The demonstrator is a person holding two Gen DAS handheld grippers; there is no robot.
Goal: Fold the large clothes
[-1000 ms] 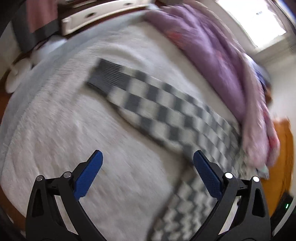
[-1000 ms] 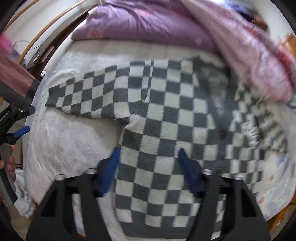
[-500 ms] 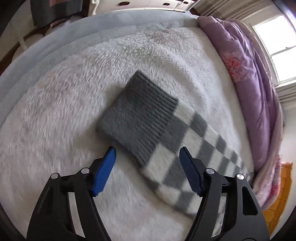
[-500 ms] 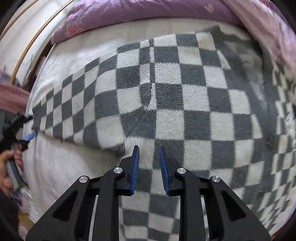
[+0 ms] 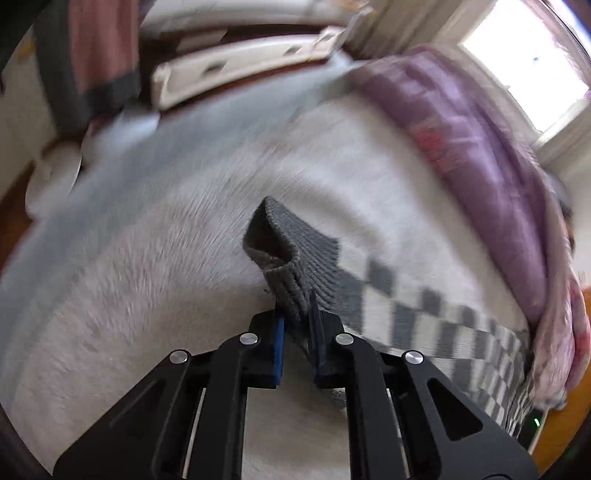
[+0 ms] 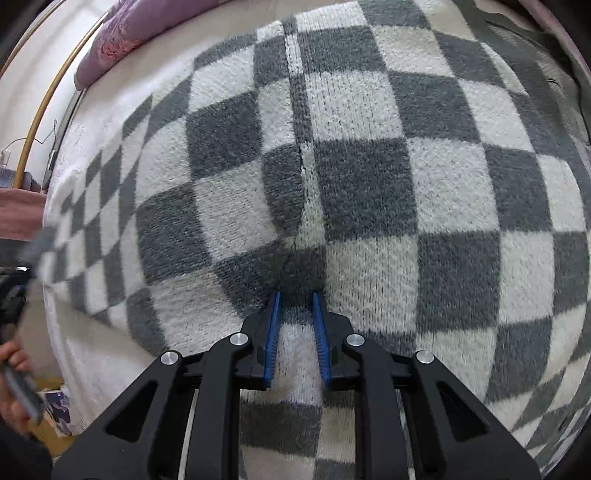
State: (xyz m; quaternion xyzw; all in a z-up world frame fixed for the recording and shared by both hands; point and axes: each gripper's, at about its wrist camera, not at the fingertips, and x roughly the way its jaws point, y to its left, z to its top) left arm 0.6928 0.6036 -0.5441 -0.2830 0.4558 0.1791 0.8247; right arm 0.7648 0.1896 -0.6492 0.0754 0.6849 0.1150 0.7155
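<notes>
A bedroom: a bed covered by a fluffy white blanket, with a bright window at the far right of the left wrist view and a cream drawer unit beyond the bed's far edge.

A grey-and-white checkered sweater lies spread flat on the blanket and fills nearly the whole right wrist view. Its sleeve stretches across the blanket in the left wrist view, ending in a plain grey ribbed cuff. The cuff is raised off the blanket, its opening gaping toward the camera.

The left hand-held gripper is clamped on the cuff, its blue pads nearly together with the ribbed knit pinched between them. The right hand-held gripper sits low on the body of the sweater near the seam where the sleeve joins; its blue pads stand narrowly apart with a ridge of white knit between them, touching both.

A purple quilt is heaped along the right side of the bed, touching the far end of the sleeve; its corner shows at the upper left of the right wrist view. A pink and grey cloth hangs at the upper left, blurred. At the left edge of the right wrist view the person's hand shows, blurred, beside the bed.
</notes>
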